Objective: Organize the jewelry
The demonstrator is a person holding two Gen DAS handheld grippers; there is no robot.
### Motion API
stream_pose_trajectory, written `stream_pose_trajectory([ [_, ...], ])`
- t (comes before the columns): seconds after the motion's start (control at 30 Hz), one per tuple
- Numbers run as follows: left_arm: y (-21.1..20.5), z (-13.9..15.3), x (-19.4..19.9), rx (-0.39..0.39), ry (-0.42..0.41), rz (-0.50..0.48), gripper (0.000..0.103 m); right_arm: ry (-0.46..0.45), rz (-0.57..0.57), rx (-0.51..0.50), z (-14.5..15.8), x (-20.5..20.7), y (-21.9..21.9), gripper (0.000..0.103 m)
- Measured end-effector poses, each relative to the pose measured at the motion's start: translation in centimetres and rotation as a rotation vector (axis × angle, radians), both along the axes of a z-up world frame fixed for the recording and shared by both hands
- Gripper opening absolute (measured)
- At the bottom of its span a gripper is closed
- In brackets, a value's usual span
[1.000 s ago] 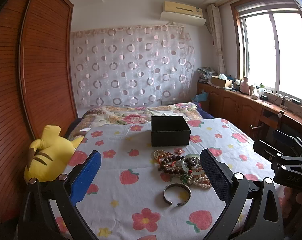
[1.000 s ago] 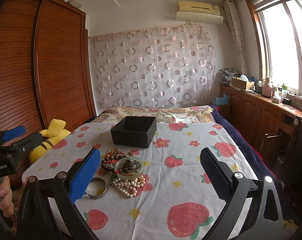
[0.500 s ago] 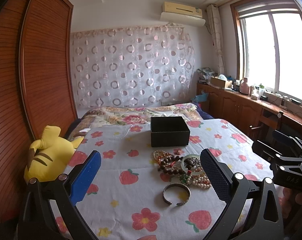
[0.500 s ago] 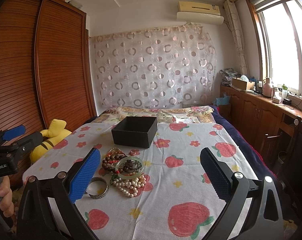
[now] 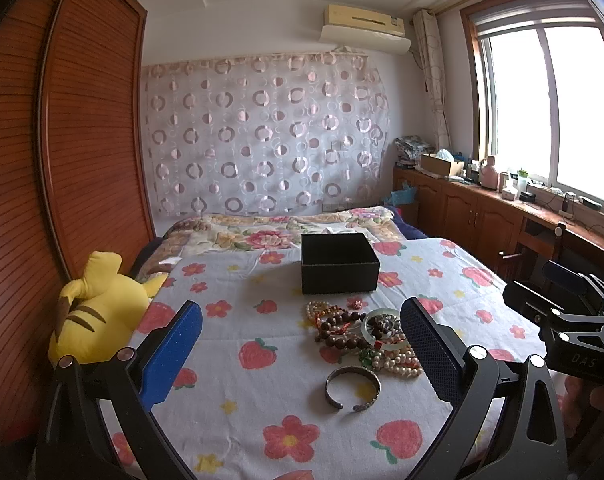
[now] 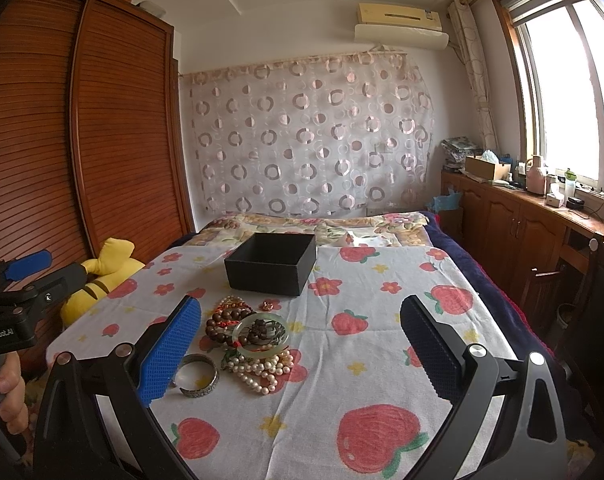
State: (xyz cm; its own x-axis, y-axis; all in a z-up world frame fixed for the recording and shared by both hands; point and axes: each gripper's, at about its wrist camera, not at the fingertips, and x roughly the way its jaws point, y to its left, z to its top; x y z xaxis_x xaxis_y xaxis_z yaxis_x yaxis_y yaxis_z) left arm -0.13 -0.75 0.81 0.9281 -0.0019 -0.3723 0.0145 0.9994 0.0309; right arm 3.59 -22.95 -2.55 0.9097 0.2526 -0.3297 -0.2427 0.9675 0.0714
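Left gripper (image 5: 301, 354) spread wide, blue pad at 9 o'clock and black pad at 3 o'clock, pinching nothing and hanging above the white cloth printed with strawberries and flowers (image 5: 262, 400), touching none of it. Right gripper (image 6: 300, 350) likewise spread wide and empty, clear of the cloth. Between the left fingers, toward 3 o'clock: an open silver metal cuff bracelet (image 5: 353, 388) lying flat, and just beyond it, toward 12 o'clock, a tangled heap of dark wooden bead strings (image 5: 337, 328), a pale green jade bangle (image 5: 381, 330) and a strand of cream pearls (image 5: 397, 362), all touching one another. Farther toward 12 o'clock, apart from the heap, a black square cardboard box (image 5: 339, 268), open on top, inside not visible. In the right view, the same heap just beside the blue pad at 9 o'clock, cuff partly hidden behind it. At 9 o'clock on the bed edge, a yellow plush toy (image 5: 98, 308).
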Motion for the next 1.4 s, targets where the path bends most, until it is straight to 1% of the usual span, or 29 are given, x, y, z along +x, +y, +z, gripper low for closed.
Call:
stream_pose_trajectory([
  [0.2,-0.6,0.7,0.0,-0.001,0.009,-0.001,0.096,0.007,0.004,0.001,0.1,-0.1,0.5,0.101],
  [0.37,-0.4,0.0,0.1,-0.008,0.038,-0.011,0.096,0.024,0.017,-0.002,-0.6,0.4,0.7,0.101],
  [0.4,-0.1,-0.4,0.3,-0.01,0.042,-0.013,0.096,0.028,0.023,-0.003,-0.4,0.2,0.8,0.101],
  [0.47,0.4,-1.5,0.9,-0.011,0.068,-0.021,0.096,0.04,0.033,-0.008,-0.9,0.6,0.6,0.101],
  [0.67,0.7,-4.3,2.8,-0.016,0.169,-0.074,0.096,0.087,0.053,-0.033,-2.6,2.1,0.3,0.101],
  [0.87,0.3,-7.0,4.5,-0.021,0.255,-0.137,0.096,0.131,0.074,-0.056,-4.2,3.2,-0.1,0.09],
  [1.2,-1.1,-10.3,7.0,-0.031,0.371,-0.223,0.096,0.202,0.111,-0.08,-6.1,4.6,-0.5,0.089],
  [1.23,-1.2,-10.6,7.2,-0.036,0.381,-0.233,0.095,0.211,0.118,-0.083,-6.4,4.9,-0.6,0.089],
  [1.27,-1.2,-11.0,7.6,-0.045,0.396,-0.247,0.092,0.218,0.122,-0.084,-6.5,5.1,-0.6,0.089],
  [1.3,-1.3,-11.1,7.9,-0.051,0.409,-0.256,0.084,0.223,0.126,-0.085,-6.7,5.2,-0.6,0.089],
  [1.37,-1.3,-11.6,8.5,-0.064,0.442,-0.26,0.078,0.231,0.132,-0.087,-6.8,5.5,-0.6,0.089],
  [1.4,-1.4,-11.8,8.8,-0.065,0.45,-0.26,0.078,0.233,0.134,-0.088,-6.9,5.7,-0.6,0.089],
])
